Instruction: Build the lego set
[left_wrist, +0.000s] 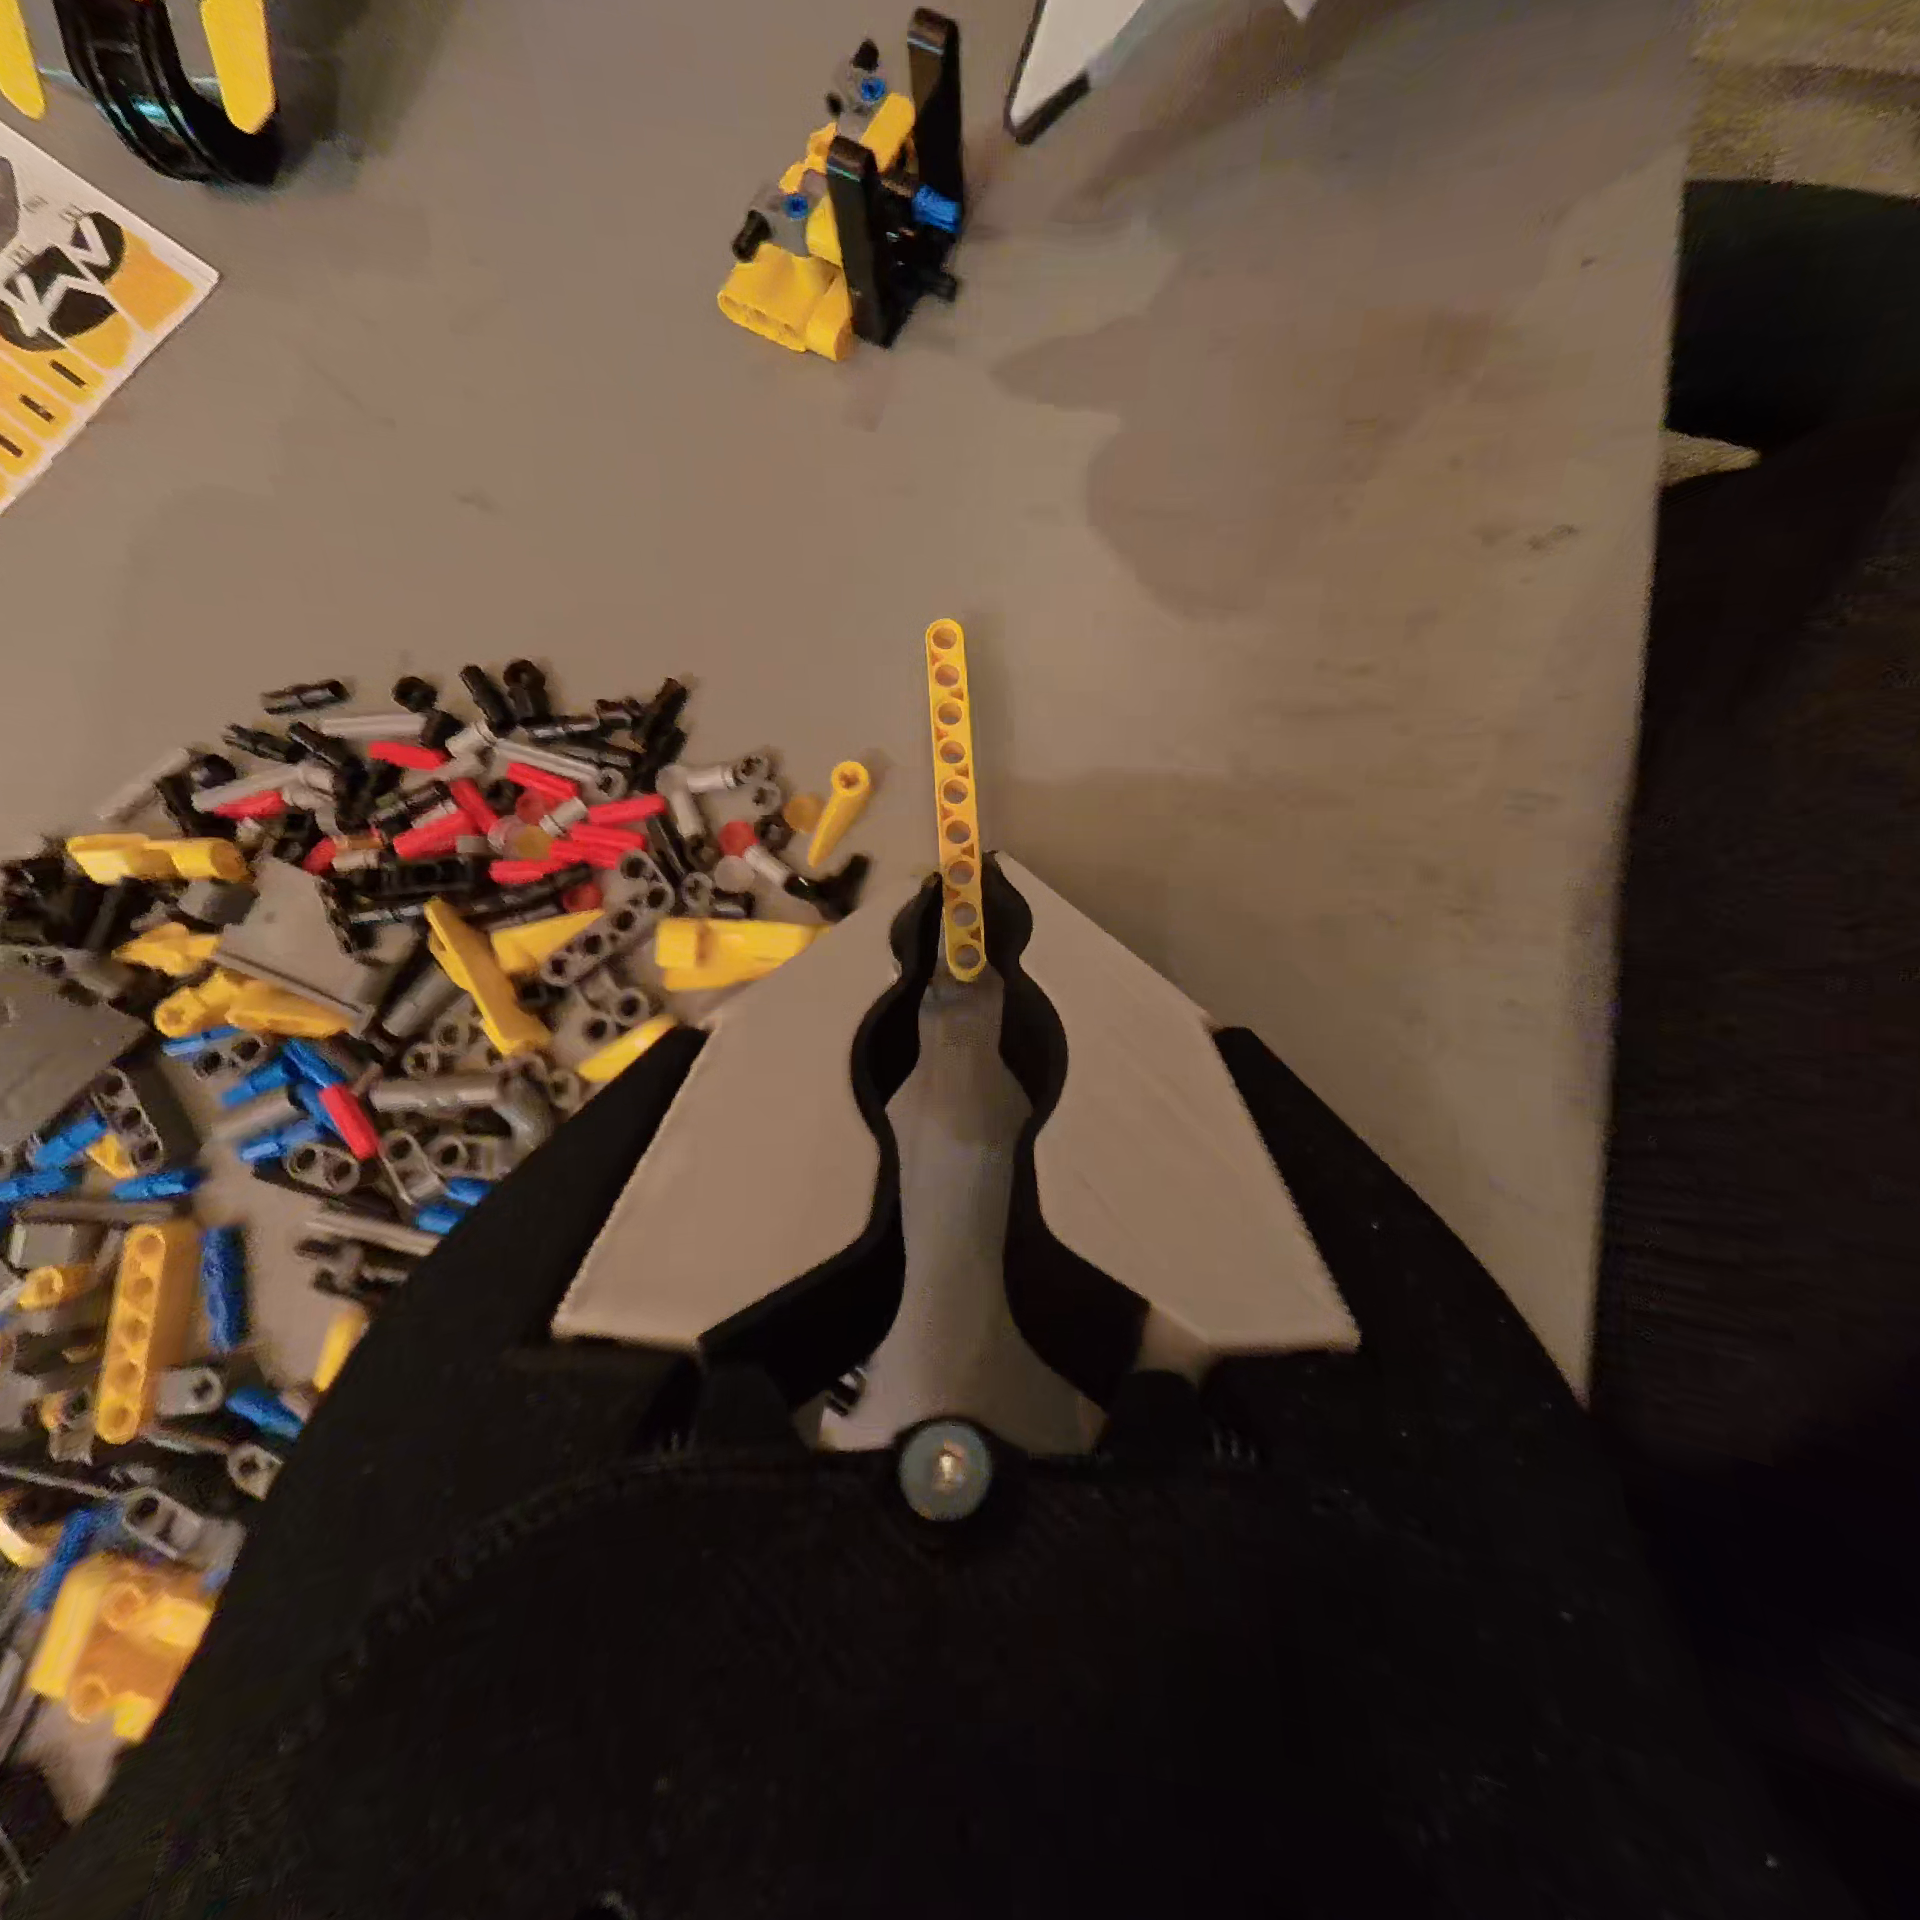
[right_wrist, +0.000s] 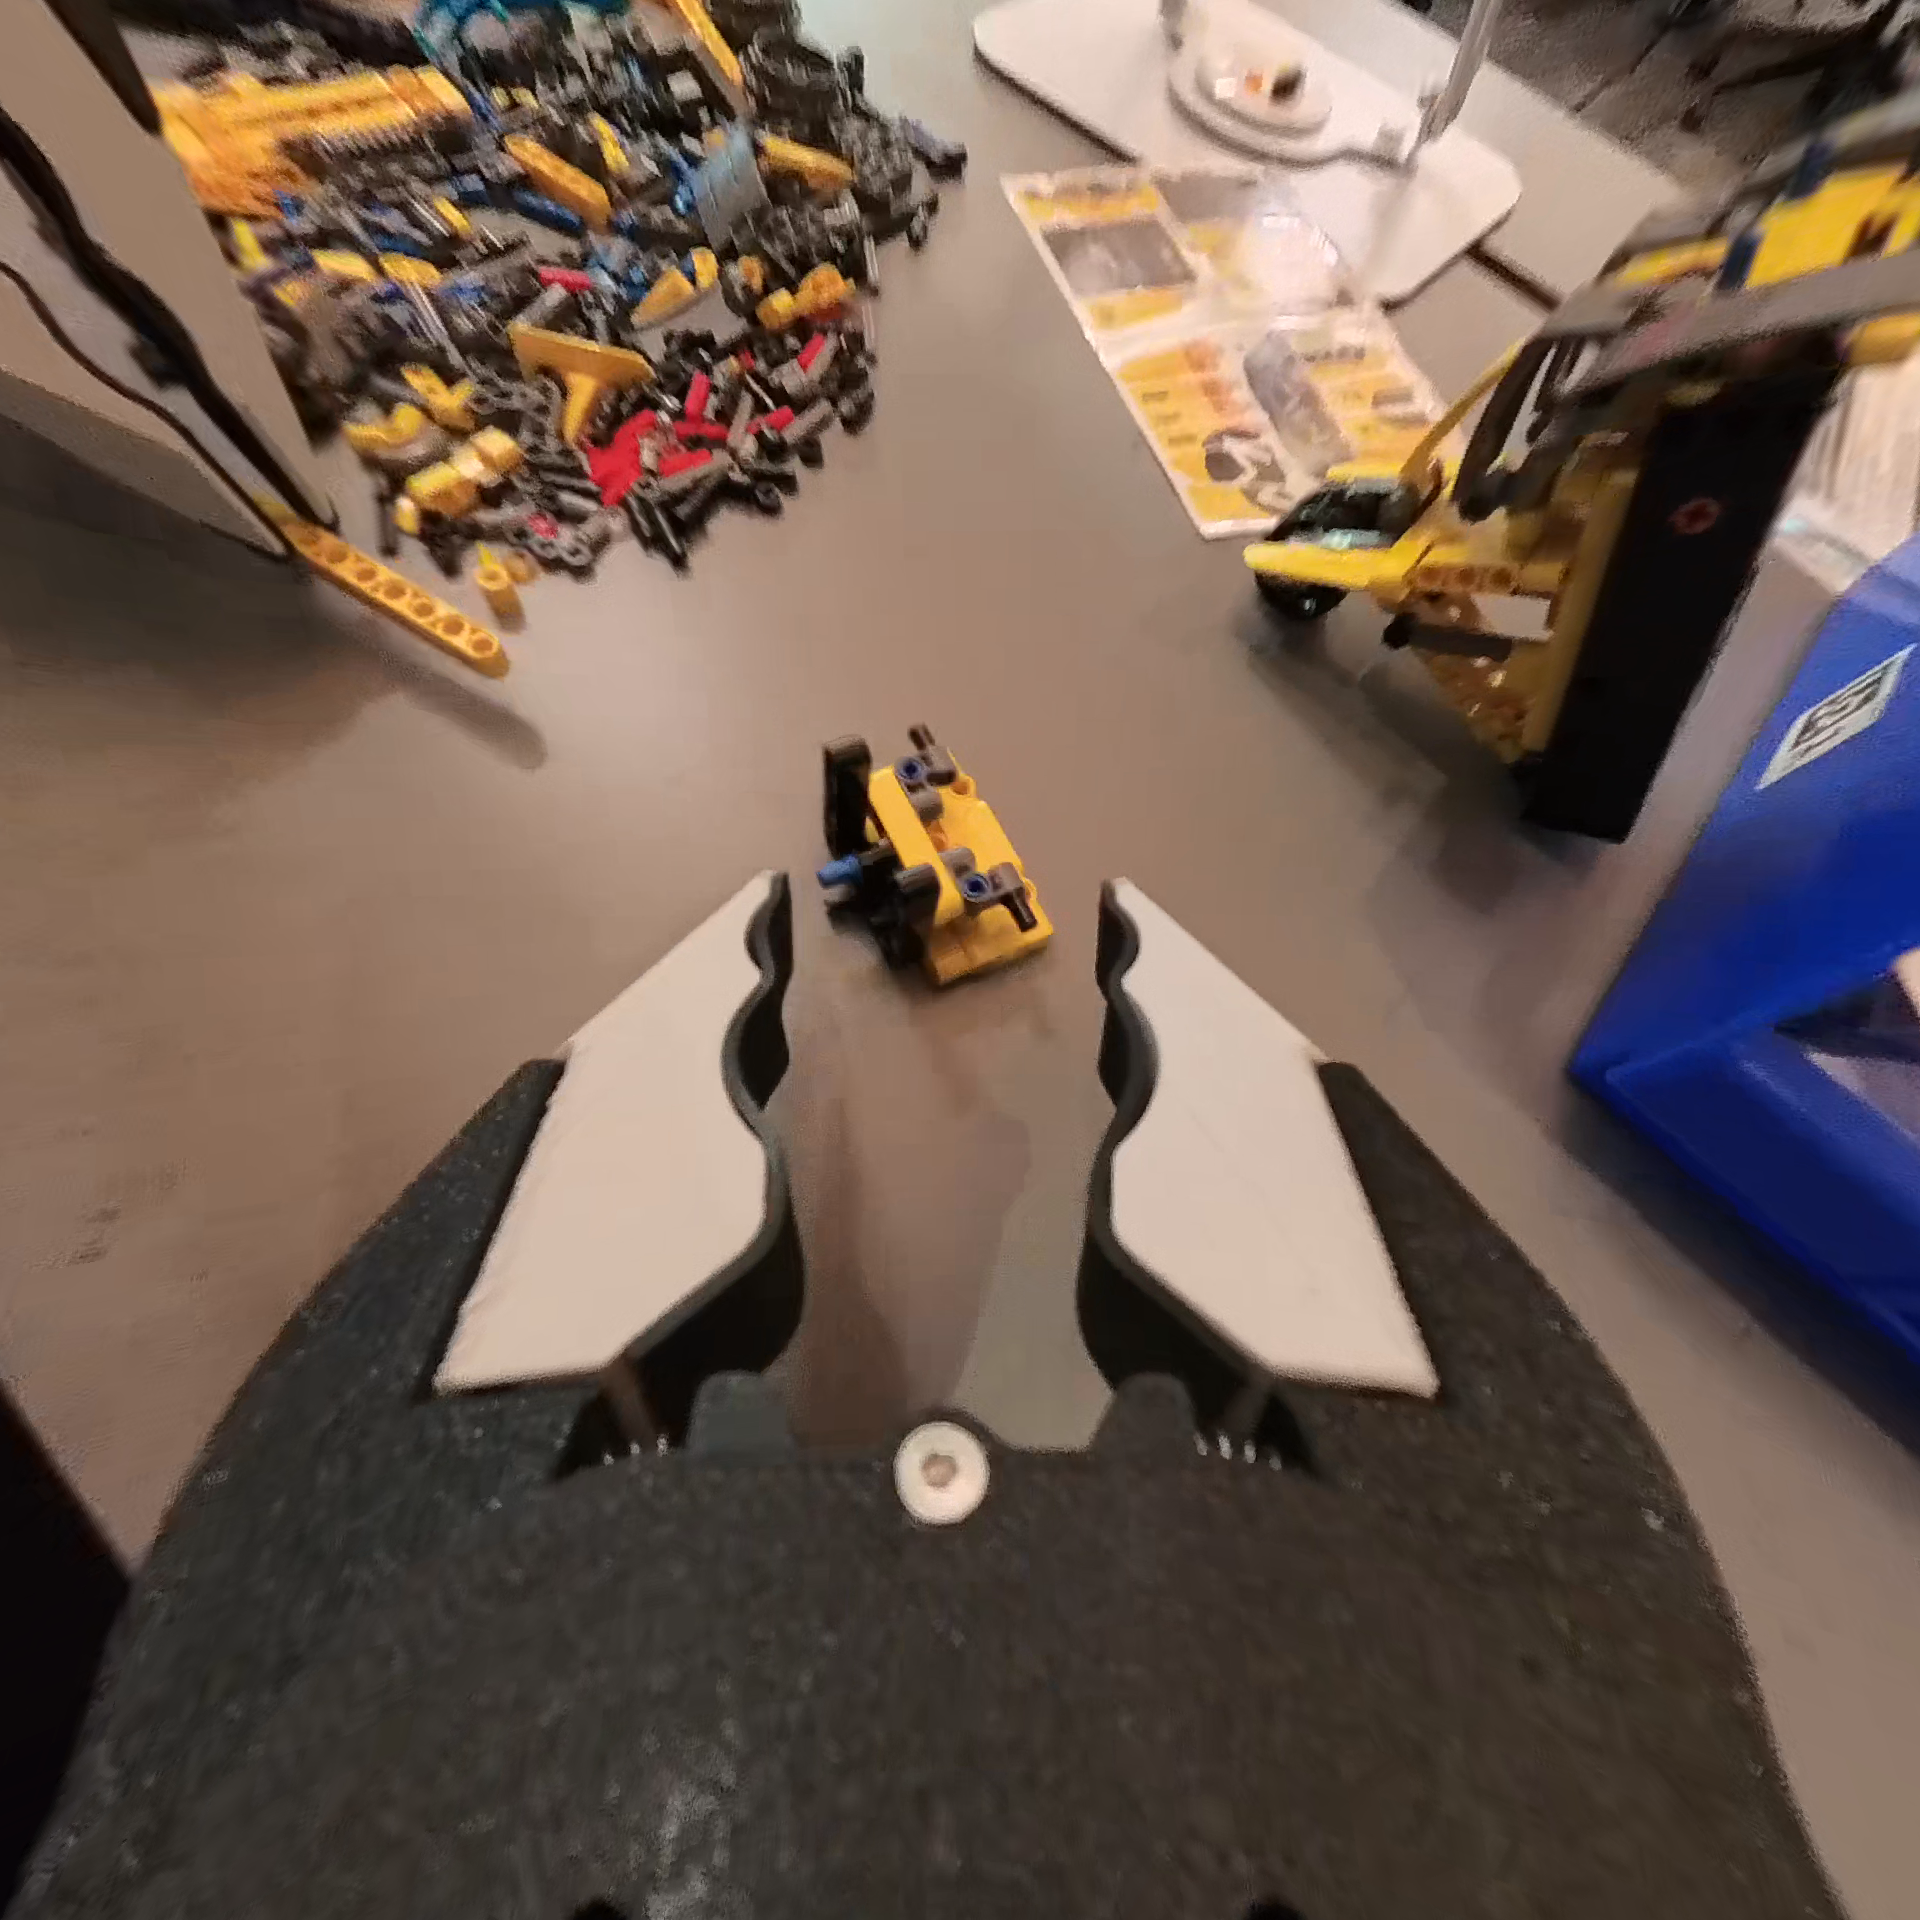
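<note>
left wrist view: the left gripper (left_wrist: 961, 894) is pressed together on one end of a long yellow beam with holes (left_wrist: 951, 774), pinching it between the black inner edges of its fingertips; the rest of the beam points forward over the grey table (left_wrist: 1299, 623). just to the left lies a heap of loose parts (left_wrist: 416, 935) in black, grey, red, yellow and blue, the nearest being a small yellow cone-shaped piece (left_wrist: 840, 808). farther ahead, well apart from the beam, a small yellow and black assembly (left_wrist: 852, 223) with blue pins stands on the table. a printed yellow sheet (left_wrist: 73, 322) lies at the far left edge. right wrist view: the right gripper (right_wrist: 943, 888) is spread wide and holds nothing; the same small assembly (right_wrist: 935, 862) sits on the table just ahead, between the lines of the two fingertips, touching neither. a larger yellow and black model (right_wrist: 1507, 551) stands to the right, beside a blue box (right_wrist: 1766, 987). the parts heap (right_wrist: 582, 312) lies far left, with the left gripper's finger (right_wrist: 156, 312) holding the beam (right_wrist: 400, 601) beside it.
</note>
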